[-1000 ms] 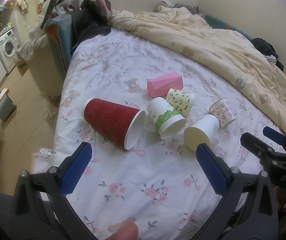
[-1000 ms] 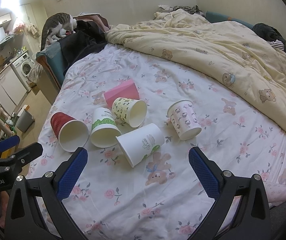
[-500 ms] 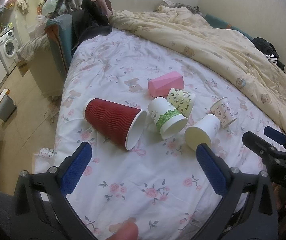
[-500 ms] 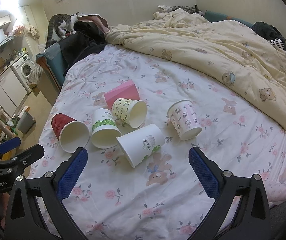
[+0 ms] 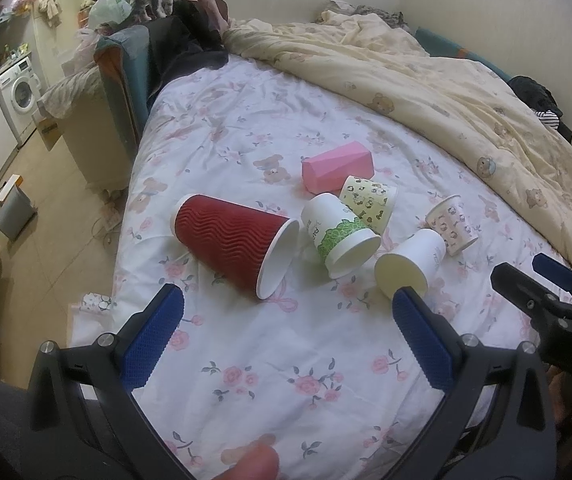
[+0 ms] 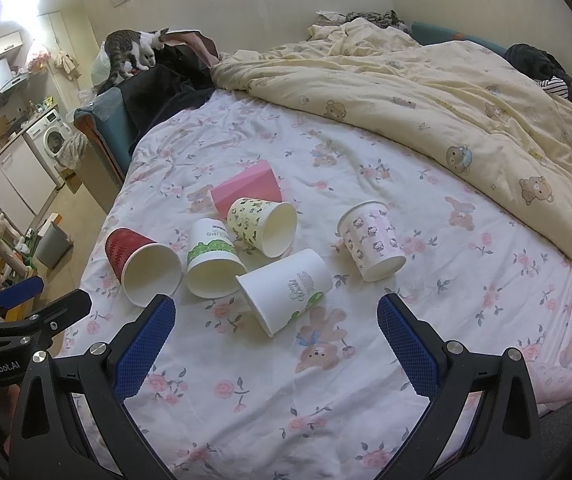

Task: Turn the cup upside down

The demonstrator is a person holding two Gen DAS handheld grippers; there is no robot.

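Note:
Several paper cups lie on their sides on the floral bed sheet (image 5: 286, 360). A red ribbed cup (image 5: 233, 244) (image 6: 141, 268) lies at the left. Beside it lie a white cup with a green band (image 5: 338, 236) (image 6: 211, 260), a yellow patterned cup (image 5: 370, 200) (image 6: 263, 224), a plain white cup (image 5: 410, 264) (image 6: 286, 288) and a pink-printed cup (image 5: 452, 230) (image 6: 370, 242). A pink faceted cup (image 5: 338, 166) (image 6: 245, 188) lies behind them. My left gripper (image 5: 286, 340) is open and empty, short of the red cup. My right gripper (image 6: 275, 344) is open and empty, short of the plain white cup.
A cream quilt (image 6: 426, 92) covers the far right of the bed. A cat (image 6: 133, 52) stands on dark clothes on a chair at the back left. The bed edge drops to the floor at the left, with a bin (image 5: 13, 212) and a washing machine (image 5: 19, 88).
Both grippers have stayed nearly still and open. The cat at the back has shifted on the chair.

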